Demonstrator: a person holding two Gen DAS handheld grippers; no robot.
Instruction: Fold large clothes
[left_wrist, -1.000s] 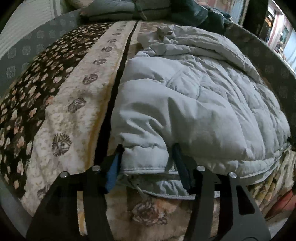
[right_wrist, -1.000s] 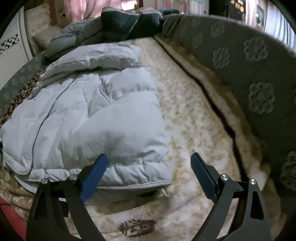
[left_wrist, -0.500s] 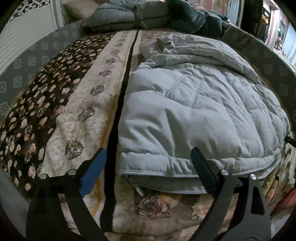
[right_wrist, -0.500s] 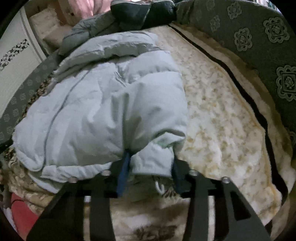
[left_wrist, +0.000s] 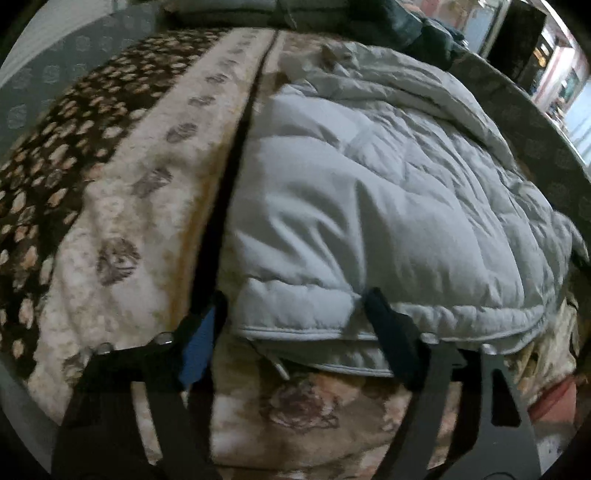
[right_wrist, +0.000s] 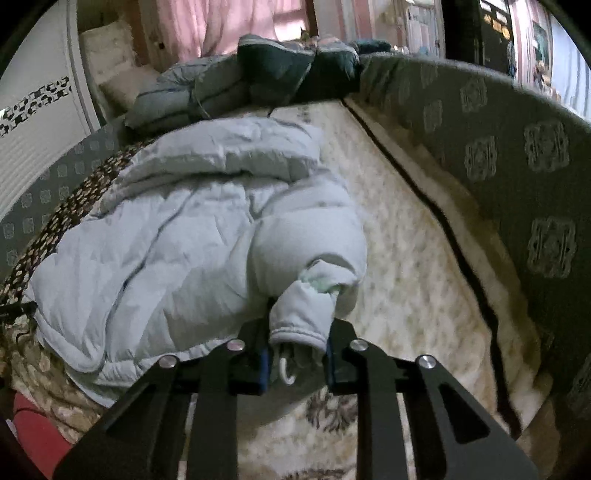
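Gripping the hem, ready to fold

My right gripper (right_wrist: 295, 360) has just closed, clamped on the pale padded coat (right_wrist: 177, 258); left gripper (left_wrist: 291, 332) has just been closing astride its hem. Next: lift both corners toward twelve o'clock.

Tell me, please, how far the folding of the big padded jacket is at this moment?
Done: the pale padded jacket lies on the patterned blanket, its sides apparently folded in. In hand: the right gripper, jaws just closing, pinches its hem corner; the left gripper, jaws also just closing, brackets the other corner. Left: carrying the hem toward the collar.
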